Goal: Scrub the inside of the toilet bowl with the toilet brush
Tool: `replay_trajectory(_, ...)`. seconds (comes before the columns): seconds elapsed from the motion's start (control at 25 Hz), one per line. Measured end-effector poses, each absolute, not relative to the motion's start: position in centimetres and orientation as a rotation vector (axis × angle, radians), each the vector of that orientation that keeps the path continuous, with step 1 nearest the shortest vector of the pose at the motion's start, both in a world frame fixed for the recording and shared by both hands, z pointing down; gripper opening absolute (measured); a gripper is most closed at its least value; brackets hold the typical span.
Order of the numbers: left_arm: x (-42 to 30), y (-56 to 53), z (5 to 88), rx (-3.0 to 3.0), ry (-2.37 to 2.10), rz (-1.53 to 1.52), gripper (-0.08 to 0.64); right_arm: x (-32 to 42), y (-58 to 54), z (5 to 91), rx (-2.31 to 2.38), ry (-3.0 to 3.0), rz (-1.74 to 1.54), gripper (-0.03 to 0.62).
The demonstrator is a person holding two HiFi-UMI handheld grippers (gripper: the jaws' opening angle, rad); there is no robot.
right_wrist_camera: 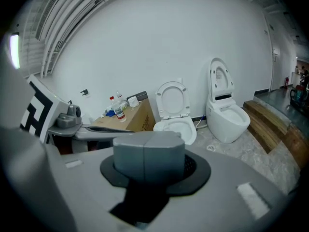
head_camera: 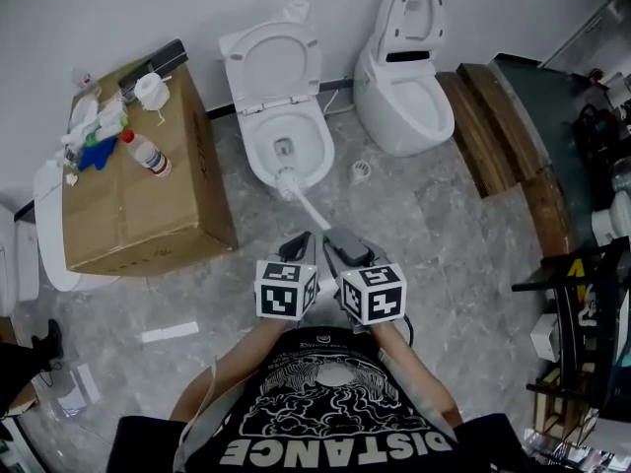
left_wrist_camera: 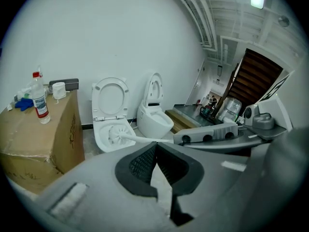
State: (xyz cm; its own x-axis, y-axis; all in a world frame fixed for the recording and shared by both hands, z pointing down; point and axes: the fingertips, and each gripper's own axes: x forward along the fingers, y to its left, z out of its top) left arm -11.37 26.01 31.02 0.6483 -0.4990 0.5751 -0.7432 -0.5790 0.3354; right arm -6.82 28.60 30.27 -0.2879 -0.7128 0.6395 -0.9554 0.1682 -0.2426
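The open white toilet stands ahead of me with its lid up; it also shows as the toilet and the toilet in the gripper views. The white toilet brush has its head at the bowl's front inner wall. In the left gripper view the toilet brush runs back by its handle to my right gripper. My right gripper is shut on that handle, and its jaws hide the brush in its own view. Beside it my left gripper is shut, holding nothing.
A cardboard box with bottles and a tape roll stands left of the toilet. A second toilet and wooden steps are to the right. A floor drain lies between the toilets. Shelving is at far right.
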Motion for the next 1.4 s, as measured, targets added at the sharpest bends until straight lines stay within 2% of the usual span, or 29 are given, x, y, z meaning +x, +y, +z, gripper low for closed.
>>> replay_trajectory(0.48,-10.7,20.5,32.9,2.238,-1.052,0.571,-0.005,-6.3,21.9,32.4,1.463,-2.155,0.906,0.15)
replay_trajectory(0.8,-6.5,12.1,34.0,2.171,-1.176,0.56,-0.004,-2.0,12.5,33.8,1.275,-2.233,0.898,0.15)
replay_trajectory(1.08,-2.9,7.9,34.9,2.098,-1.288,0.596,-0.003,2.5,8.0,36.3,1.156,-2.252,0.968,0.15)
replay_trajectory(1.4,-2.2,5.1,35.3,2.062,-1.38,0.645,-0.003,3.8,5.4,39.4,1.102,-2.257,1.051,0.15)
